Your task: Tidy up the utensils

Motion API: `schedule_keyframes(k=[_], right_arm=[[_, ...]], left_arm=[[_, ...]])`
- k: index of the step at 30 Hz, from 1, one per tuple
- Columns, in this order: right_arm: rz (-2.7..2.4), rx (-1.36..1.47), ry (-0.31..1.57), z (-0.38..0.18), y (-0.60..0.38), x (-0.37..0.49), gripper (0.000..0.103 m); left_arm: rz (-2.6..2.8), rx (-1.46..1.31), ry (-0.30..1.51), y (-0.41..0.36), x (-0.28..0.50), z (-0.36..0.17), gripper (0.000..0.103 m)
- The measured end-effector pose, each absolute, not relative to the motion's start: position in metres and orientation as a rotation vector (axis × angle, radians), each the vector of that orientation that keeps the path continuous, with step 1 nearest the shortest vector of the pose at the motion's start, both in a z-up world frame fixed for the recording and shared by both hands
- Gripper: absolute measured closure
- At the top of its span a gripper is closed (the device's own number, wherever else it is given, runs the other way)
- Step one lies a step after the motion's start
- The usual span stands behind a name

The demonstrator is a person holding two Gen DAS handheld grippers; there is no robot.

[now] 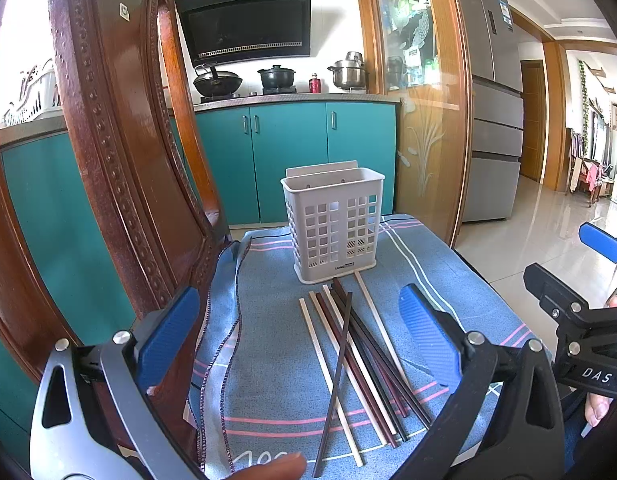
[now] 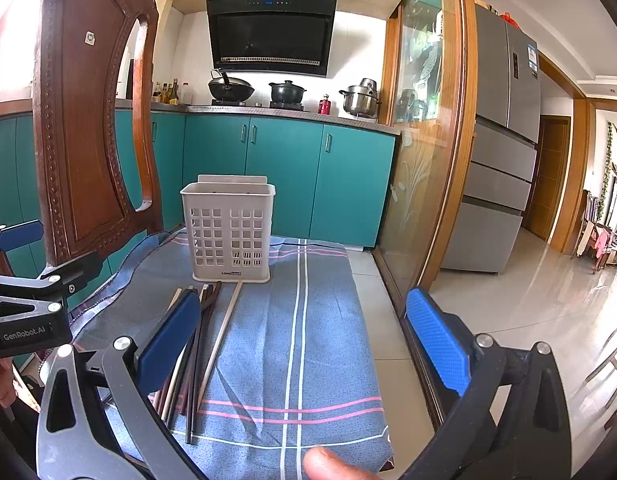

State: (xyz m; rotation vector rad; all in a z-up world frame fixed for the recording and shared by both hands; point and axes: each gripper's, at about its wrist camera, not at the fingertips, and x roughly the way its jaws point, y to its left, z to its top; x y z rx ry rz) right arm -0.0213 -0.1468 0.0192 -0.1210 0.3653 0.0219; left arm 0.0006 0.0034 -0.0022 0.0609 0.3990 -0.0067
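Several chopsticks (image 1: 356, 352), cream, dark red and black, lie loosely fanned on a blue striped cloth (image 1: 268, 360). A white perforated utensil holder (image 1: 334, 224) stands upright just behind them, empty as far as I can see. My left gripper (image 1: 296, 328) is open and empty, its blue pads (image 1: 168, 328) straddling the chopsticks from above. My right gripper (image 2: 304, 336) is open and empty, over the cloth (image 2: 308, 340) to the right of the chopsticks (image 2: 212, 340). The holder (image 2: 228, 228) stands ahead of it to the left.
A carved wooden chair back (image 1: 120, 152) rises close on the left. The cloth's right edge drops to a tiled floor (image 2: 508, 312). A glass sliding door frame (image 2: 432, 160) stands right of the surface. Teal kitchen cabinets (image 1: 288, 152) and a stove with pots lie behind.
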Motion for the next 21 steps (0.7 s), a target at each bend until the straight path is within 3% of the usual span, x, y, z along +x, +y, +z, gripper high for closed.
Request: schedule_keyframes(k=[21], right_arm=[[0.023, -0.119, 0.363, 0.02, -0.1477, -0.0222, 0.003]], left_arm=[[-0.006, 0.061, 0.404, 0.0022, 0.0059, -0.0039, 0.004]])
